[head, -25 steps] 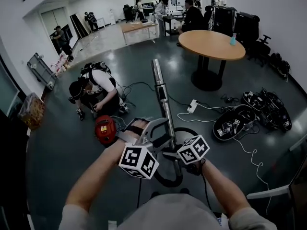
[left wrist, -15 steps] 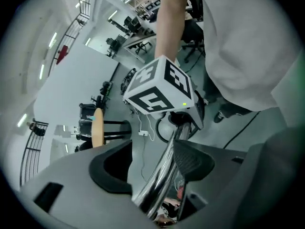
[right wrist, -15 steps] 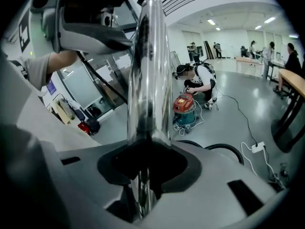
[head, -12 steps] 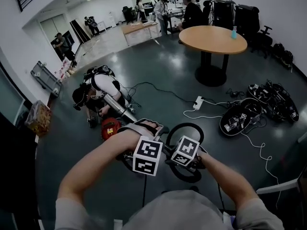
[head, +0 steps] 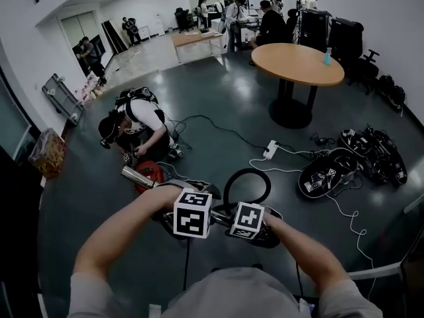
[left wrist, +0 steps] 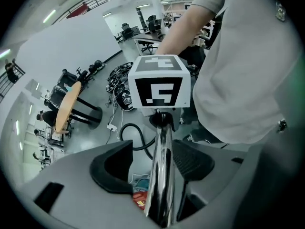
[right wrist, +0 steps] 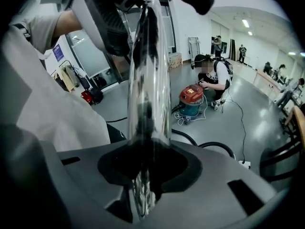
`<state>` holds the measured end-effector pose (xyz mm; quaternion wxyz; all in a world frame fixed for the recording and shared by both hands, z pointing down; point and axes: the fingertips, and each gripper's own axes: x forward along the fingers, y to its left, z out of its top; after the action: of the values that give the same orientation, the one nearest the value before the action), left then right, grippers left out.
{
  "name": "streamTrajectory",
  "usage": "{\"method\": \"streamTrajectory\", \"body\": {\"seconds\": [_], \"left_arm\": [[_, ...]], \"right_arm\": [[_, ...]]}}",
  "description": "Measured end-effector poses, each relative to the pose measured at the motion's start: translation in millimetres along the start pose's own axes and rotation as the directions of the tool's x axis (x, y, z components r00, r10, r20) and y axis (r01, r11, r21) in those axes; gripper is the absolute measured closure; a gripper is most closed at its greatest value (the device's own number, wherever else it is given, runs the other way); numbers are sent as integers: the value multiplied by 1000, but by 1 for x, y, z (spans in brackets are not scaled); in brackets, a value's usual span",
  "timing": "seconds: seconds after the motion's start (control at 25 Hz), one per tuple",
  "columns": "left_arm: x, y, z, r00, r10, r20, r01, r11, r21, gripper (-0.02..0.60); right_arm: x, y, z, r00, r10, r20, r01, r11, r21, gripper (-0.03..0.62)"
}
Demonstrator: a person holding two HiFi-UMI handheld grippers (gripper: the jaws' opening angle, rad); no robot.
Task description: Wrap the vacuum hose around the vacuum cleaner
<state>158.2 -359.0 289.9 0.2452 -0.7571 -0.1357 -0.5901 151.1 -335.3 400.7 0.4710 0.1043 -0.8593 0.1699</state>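
Right gripper [right wrist: 147, 162] clamps the chrome tube [right wrist: 147, 70] and carries it. Left gripper [left wrist: 157, 168] stands wide around it, only steadying, I'd say. The hose [head: 246, 177] loops loose on the floor near the vacuum [right wrist: 192, 98], not yet wrapped.

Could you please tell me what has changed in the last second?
The chrome wand, upright in the head view a second ago, has swung down to the left; its tip now points toward the red vacuum cleaner. Unchanged: the right gripper clamps the wand, which runs between the left gripper's jaws; the black hose loops ahead.
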Motion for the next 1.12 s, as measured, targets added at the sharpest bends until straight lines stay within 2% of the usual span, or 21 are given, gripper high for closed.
{"method": "streamTrajectory", "body": {"seconds": [0.08,0.2,0.4,0.48,0.68,0.96,1.12], "left_arm": [[2,-6,-9,1000,-24,0,24,999,-32,308],[9,-16,-29,998,-42,-43,41,998,-42,308],[31,-31,-72,987,-8,-163,1,999,-43,308],[40,-40,-87,982,7,-187,-18,998,-57,310],[52,-46,-112,986,111,-126,-128,982,-139,411],[62,-64,-141,992,109,-67,-123,953,-276,414],[65,-82,-153,994,103,-24,-105,930,-353,414]], "right_arm": [[1,-2,5,1000,-2,-12,2,1000,-16,470],[2,-6,16,1000,-6,-29,5,999,-42,470],[8,-7,28,997,-8,-81,0,995,-101,470],[13,-6,32,993,-5,-114,-9,992,-124,470],[28,-6,41,982,-13,-189,-22,984,-179,470],[52,-7,57,968,17,-251,-76,970,-229,470],[65,0,71,972,-12,-237,-57,957,-284,470]]}}
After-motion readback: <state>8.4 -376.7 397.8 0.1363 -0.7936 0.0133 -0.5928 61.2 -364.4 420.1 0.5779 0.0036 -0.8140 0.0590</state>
